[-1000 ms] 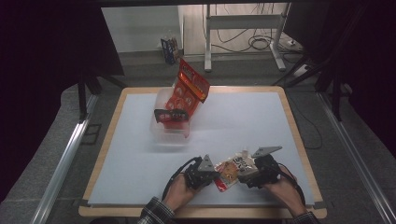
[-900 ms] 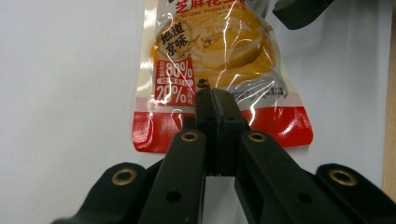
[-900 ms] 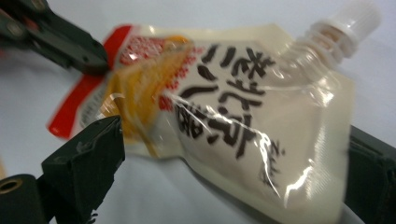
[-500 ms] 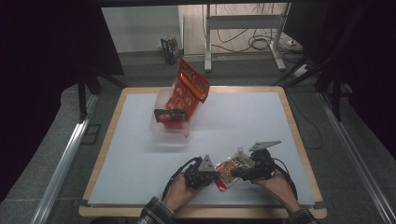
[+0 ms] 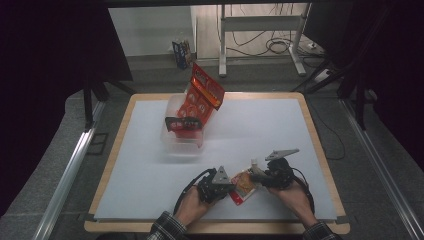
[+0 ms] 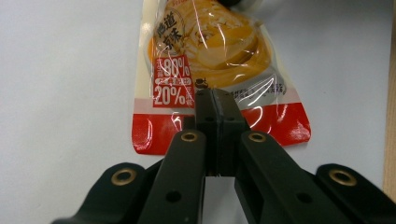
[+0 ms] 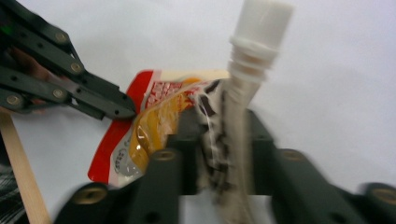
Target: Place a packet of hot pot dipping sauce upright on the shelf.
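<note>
Far left on the white desk [image 5: 150, 165]: a clear plastic box [image 5: 181, 131] with shiny red snack bags [image 5: 200, 97] poking out. Well apart from it, near the front edge: a flat red and yellow food pouch with a white screw cap [image 5: 243, 181]. At its left, the left gripper [image 5: 226, 187], clamped tight on the pouch's red bottom edge. At its right, the right gripper [image 5: 256, 173], jaws just closing, squeezing the pouch's neck under the white cap [image 7: 259, 32]. Pouch caught between both, close over the desk.
</note>
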